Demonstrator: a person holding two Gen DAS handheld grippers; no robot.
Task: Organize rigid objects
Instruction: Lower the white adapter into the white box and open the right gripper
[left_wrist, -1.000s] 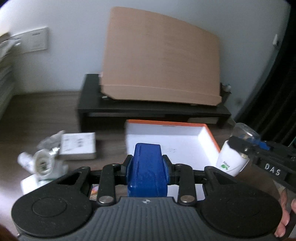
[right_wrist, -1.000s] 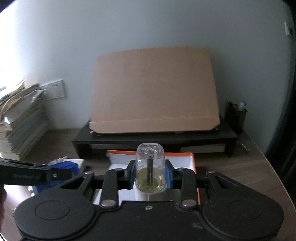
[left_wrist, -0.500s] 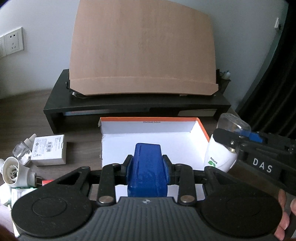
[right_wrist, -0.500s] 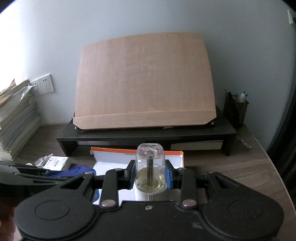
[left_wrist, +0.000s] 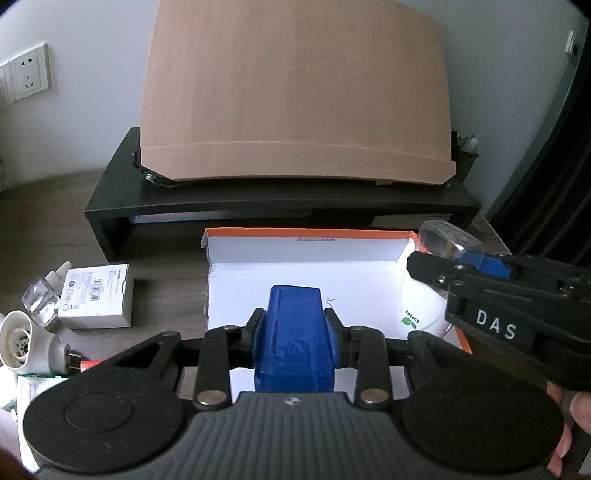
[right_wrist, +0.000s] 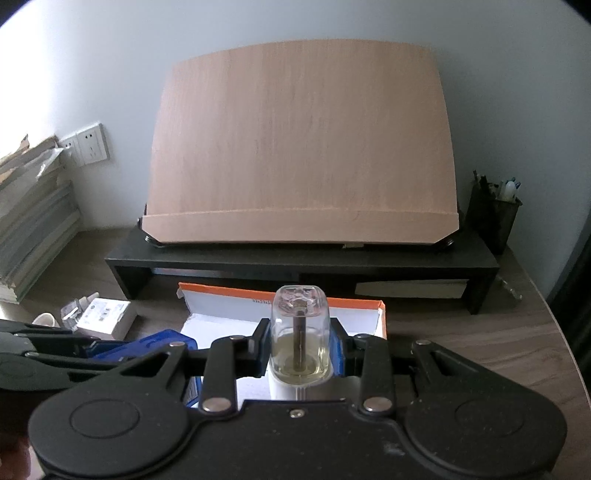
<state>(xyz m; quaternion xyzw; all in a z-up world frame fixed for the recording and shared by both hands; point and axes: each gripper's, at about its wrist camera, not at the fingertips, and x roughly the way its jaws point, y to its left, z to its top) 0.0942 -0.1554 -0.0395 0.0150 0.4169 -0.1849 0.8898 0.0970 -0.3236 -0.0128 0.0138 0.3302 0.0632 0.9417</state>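
Observation:
My left gripper (left_wrist: 294, 332) is shut on a blue box (left_wrist: 294, 325) and holds it over the near part of an open white box with orange rim (left_wrist: 310, 233). My right gripper (right_wrist: 300, 347) is shut on a clear bottle with yellowish liquid and a wick (right_wrist: 300, 328); in the left wrist view it (left_wrist: 443, 240) hangs at the white box's right side, white body with green logo (left_wrist: 417, 314) below. The blue box also shows in the right wrist view (right_wrist: 159, 341).
A black monitor riser (left_wrist: 258, 206) carrying a tilted wooden board (left_wrist: 295, 92) stands behind the box. Left of the box lie a small white carton (left_wrist: 98, 295), a clear refill bottle (left_wrist: 42, 301) and a white plug-in device (left_wrist: 18, 343). A pen holder (right_wrist: 495, 214) stands far right.
Both grippers have moved forward toward the white box and steadied over it, each still gripping its object. The view has swung from the left clutter to centre on the box.

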